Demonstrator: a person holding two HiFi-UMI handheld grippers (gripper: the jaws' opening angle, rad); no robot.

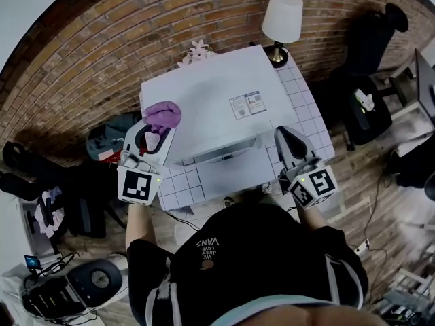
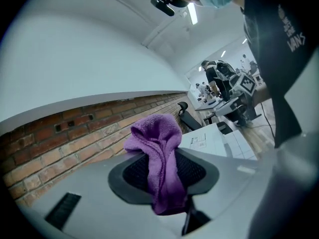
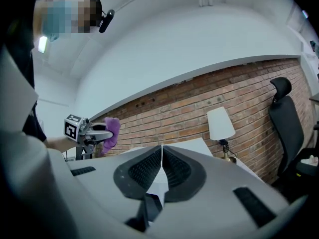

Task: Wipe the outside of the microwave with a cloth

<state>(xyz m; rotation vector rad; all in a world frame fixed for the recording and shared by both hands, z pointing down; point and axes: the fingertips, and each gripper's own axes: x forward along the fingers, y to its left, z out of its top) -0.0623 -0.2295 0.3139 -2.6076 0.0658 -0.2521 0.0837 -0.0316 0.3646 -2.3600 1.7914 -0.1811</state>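
Pinching one purple cloth (image 1: 164, 115), left gripper (image 1: 157, 134)

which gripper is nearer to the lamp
Right. The right gripper is at the front right corner of the microwave, on the same side as the lamp behind it. The left gripper, holding the purple cloth, is at its left edge, farther away.

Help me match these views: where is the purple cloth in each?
Head view: purple terry cloth left of centre, at the white microwave's left edge.
Left gripper view: cloth at centre, clamped between the fingers.
Right gripper view: cloth small, left of centre.
Shared landmark: brick wall.
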